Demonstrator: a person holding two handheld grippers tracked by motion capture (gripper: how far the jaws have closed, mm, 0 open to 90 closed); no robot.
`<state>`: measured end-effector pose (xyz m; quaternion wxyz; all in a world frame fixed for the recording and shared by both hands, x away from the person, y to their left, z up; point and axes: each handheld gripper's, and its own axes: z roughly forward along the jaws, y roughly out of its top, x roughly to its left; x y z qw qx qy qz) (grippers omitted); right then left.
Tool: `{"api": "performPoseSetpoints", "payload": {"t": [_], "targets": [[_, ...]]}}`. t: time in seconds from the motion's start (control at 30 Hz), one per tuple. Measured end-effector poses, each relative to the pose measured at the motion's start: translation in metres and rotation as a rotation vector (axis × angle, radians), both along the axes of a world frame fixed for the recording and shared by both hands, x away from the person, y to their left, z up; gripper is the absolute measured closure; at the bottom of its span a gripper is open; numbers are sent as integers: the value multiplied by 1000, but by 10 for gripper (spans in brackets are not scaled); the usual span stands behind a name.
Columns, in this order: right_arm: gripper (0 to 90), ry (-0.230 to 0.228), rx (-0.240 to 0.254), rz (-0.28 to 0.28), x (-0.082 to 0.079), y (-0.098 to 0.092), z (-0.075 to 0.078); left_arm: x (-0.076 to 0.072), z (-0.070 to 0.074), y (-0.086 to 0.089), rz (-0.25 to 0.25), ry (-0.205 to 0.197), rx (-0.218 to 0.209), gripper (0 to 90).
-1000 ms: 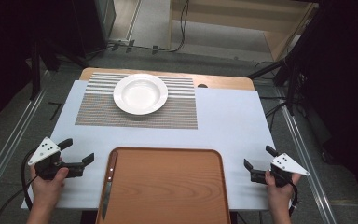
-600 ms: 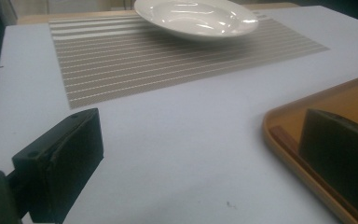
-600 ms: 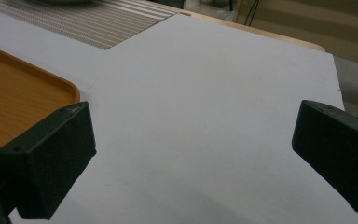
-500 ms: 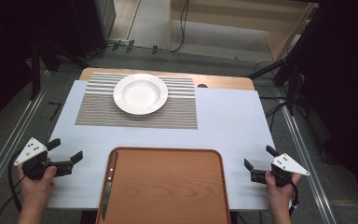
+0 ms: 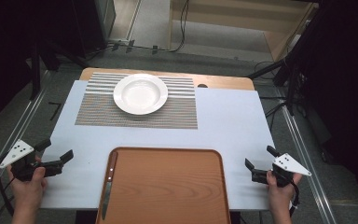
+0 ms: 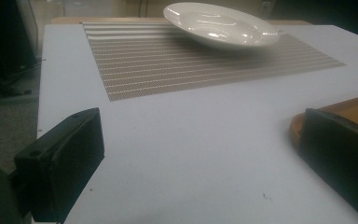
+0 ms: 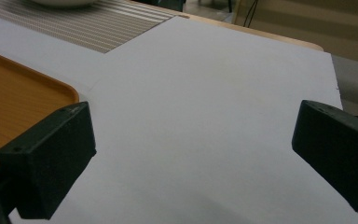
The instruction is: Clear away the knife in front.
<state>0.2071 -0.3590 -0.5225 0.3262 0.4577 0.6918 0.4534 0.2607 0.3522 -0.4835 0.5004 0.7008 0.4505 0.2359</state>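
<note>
- Left gripper [image 5: 56,156], lower left of the high view: fingers [image 6: 63,161] spread wide, holding nothing, just off the tray [image 5: 168,186].
- Right gripper [image 5: 256,170], lower right: fingers [image 7: 51,140] likewise wide apart.
- Knife [image 5: 108,184] lies along the tray's left rim, long axis running up-frame, handle uppermost.
- Risk: a shallow pinch may skid the flat knife against the rim.

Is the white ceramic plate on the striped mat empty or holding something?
Empty. The white ceramic plate shows a bare, glossy well in the high view and the left gripper view, sitting upright on the striped woven mat.
</note>
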Motion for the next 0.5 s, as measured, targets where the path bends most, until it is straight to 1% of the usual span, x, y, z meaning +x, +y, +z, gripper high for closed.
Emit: {"api": "performPoseSetpoints", "payload": {"t": [0.1,0.13,0.17,0.27,0.3,0.33,0.37,0.4,0.5], "targets": [[0,1,3,1,0,0,0,0,-2,0,0,1,0,0],[0,0,4,-2,0,0,0,0,-3,-1,-2,-7,3,0],[0,0,5,-3,0,-1,0,-1,-3,-1,0,-8,-4,0],[0,3,4,-7,0,0,0,-1,-4,3,20,-18,-37,0],[0,2,-1,-6,0,0,0,-2,-4,4,30,-21,-55,0],[0,2,-3,-7,0,0,0,-2,-4,4,30,-21,-55,0],[0,5,-4,-14,0,0,0,-2,-4,6,36,-27,-74,0],[0,10,-4,-20,0,0,0,-2,-4,7,48,-26,-82,0],[0,32,5,-31,2,0,0,-2,-4,5,47,-25,-71,0]]}}
